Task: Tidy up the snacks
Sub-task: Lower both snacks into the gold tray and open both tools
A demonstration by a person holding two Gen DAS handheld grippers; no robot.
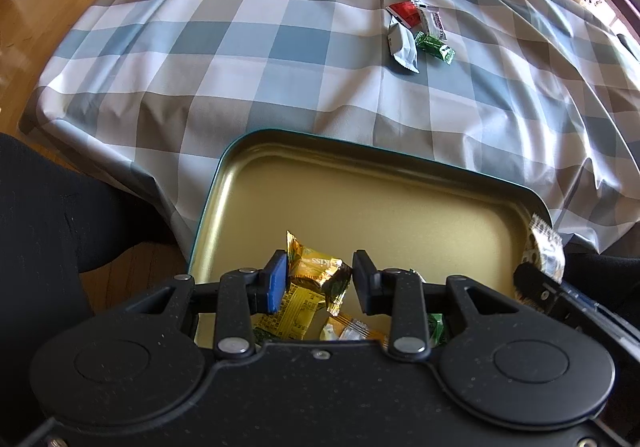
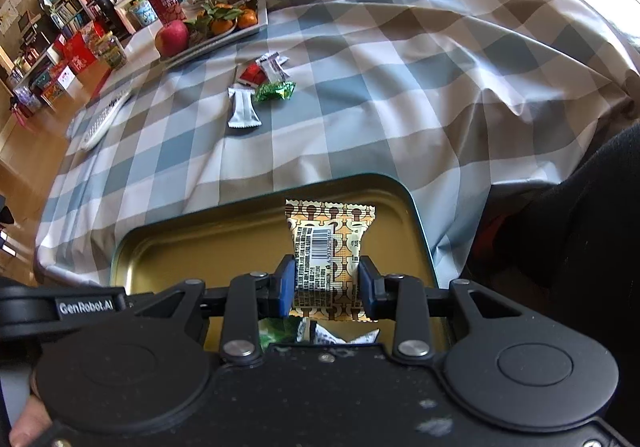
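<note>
Two tongs hang over my tin point(image 1: 240, 183). My right tongs point(image 2: 328, 289) pinch a patterned packet point(image 2: 330, 243) by its sides, held upright above the tin's far right corner. My left tongs point(image 1: 320, 281) stand narrowly parted around a gold wrapper point(image 1: 316, 271); whether they grip it, I cannot tell. Ahead of both, past the tin's far rim, open checked tabletop point(image 1: 248, 59) runs to four loose snacks point(image 2: 260, 87), well apart from me.
</note>
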